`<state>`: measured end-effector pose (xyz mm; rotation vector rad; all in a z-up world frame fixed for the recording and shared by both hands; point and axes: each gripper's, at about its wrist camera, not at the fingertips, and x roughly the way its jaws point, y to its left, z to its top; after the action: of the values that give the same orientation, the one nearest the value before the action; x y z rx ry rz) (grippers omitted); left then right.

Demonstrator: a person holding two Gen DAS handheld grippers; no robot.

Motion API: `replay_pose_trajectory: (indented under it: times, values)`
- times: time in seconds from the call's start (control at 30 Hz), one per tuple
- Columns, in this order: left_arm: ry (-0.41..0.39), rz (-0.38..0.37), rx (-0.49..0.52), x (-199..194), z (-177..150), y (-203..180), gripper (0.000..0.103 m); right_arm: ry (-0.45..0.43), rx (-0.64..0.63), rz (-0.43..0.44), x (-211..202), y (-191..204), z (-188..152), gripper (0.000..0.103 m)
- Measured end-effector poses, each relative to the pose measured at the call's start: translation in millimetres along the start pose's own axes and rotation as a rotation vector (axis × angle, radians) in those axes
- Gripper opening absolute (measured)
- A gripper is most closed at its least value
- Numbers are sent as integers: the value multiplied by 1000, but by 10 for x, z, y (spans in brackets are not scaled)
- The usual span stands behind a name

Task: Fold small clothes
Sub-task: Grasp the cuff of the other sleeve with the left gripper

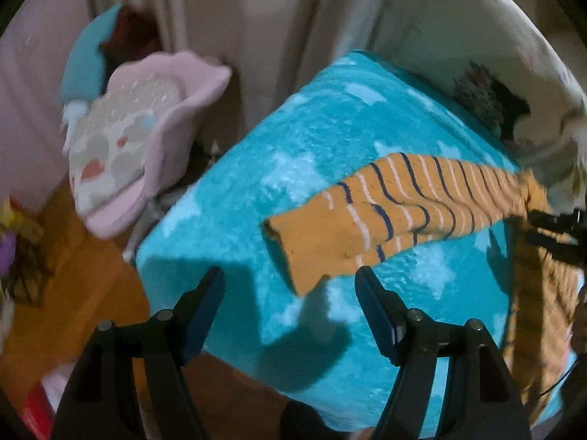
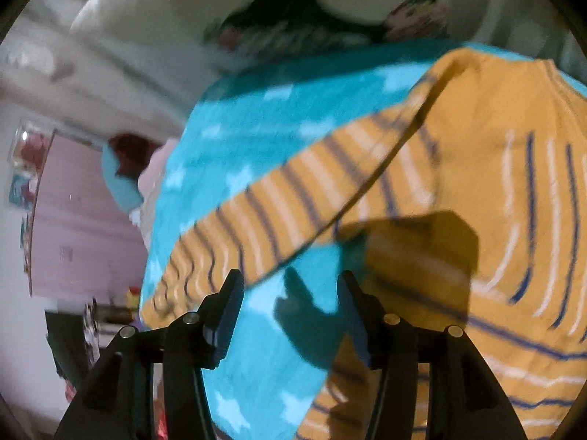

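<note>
- Left wrist view: the left gripper [image 1: 290, 286] hangs above the near part of a turquoise blanket [image 1: 330, 139] with pale stars; its two fingers stand wide apart with nothing between them.
- An orange striped top [image 1: 396, 212], with dark blue and white stripes, lies on the blanket; one sleeve stretches out toward the left gripper, its plain orange cuff just beyond the fingertips and not touching them.
- The rest of the top runs to the right edge of the picture, where it drapes down over the side of the blanket.
- At that right edge the dark tip of the right gripper [image 1: 550, 227] shows beside the top; from here I cannot tell whether it touches the cloth.
- To the left of the blanket sits a pink cushioned seat [image 1: 146, 132] with a spotted pad, a teal cushion [image 1: 82, 62] behind it, and pale curtains [image 1: 264, 14] hang at the back.
- Right wrist view: the picture is blurred. The right gripper [image 2: 290, 286] has its fingers apart and empty, over bare blanket [image 2: 256, 117].
- The striped top [image 2: 488, 168] fills the right side, its body spread flat on the blanket, and a sleeve runs down to the left, past the left fingertip.
- The right finger sits at the edge of the top's body.
- A pink wall [image 2: 80, 216] is at the left.
</note>
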<state>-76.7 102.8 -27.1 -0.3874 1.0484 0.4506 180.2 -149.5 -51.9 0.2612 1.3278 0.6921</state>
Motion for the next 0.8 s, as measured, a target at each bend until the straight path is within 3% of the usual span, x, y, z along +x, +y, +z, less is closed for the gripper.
replay_pose_trajectory:
  times: [0.1,0.23,0.27,0.3,0.37,0.53,0.67,0.73,0.8]
  values:
    - [40,-33,72,177,87,-2,72,37,-34,-7,113,119,-159,58]
    - [101,-89,69,400,169,1,72,43,-54,-30,147,186,-248,58]
    - [109,-93,78,444,189,-44,66,42,-51,-31,144,184,-254,58]
    - [108,-96,84,446,206,-69,28,39,-45,-35,148,183,-248,58]
    - [131,-152,45,430,295,-51,4,28,-34,-46,120,172,-257,58]
    - [-2,-267,-143,-22,646,295,4,-3,-5,-65,-6,69,-260,58]
    - [-75,-243,-184,-287,825,424,6,2,20,-42,18,45,-250,58]
    - [-74,-178,-203,-291,815,491,15,21,7,-29,103,113,-259,58]
    - [-59,-157,-253,-262,761,629,40,46,-29,-15,223,249,-274,58]
